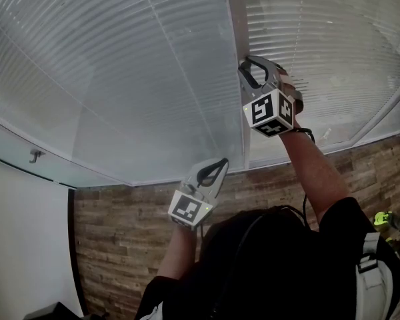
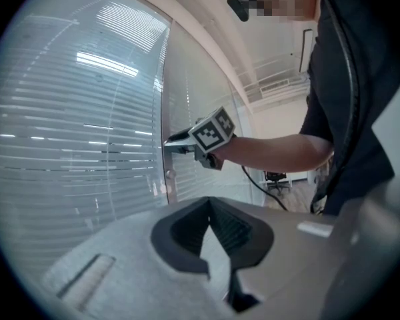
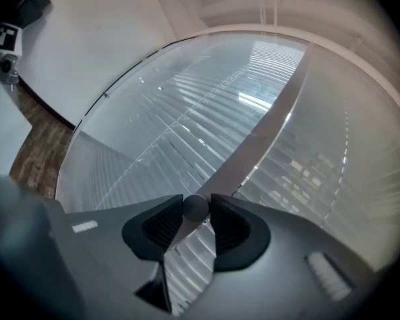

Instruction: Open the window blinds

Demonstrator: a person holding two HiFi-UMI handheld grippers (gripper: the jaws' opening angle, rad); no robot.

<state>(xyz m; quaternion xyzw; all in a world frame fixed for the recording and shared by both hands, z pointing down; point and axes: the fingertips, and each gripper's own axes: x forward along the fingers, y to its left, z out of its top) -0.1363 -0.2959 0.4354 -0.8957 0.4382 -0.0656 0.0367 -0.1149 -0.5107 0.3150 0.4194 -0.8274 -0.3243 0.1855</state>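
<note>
White slatted blinds (image 1: 120,79) hang shut behind glass panes, split by a grey upright frame post (image 1: 235,19). My right gripper (image 1: 244,65) reaches level to that post and is shut on a small round grey knob (image 3: 195,207) that sticks out of it. In the right gripper view the knob sits pinched between both dark pads (image 3: 161,229), with the post (image 3: 267,135) running away behind it. My left gripper (image 1: 220,164) hangs lower, off the glass, shut with nothing in it. Seen from the left gripper (image 2: 210,205), the right gripper (image 2: 172,143) touches the post.
A second small knob (image 2: 171,174) sits lower on the post. A wood-pattern floor (image 1: 120,232) lies below, with a white wall (image 1: 20,232) at the left. A small hook (image 1: 35,155) is on the lower window rail. An office chair (image 2: 277,179) stands far behind.
</note>
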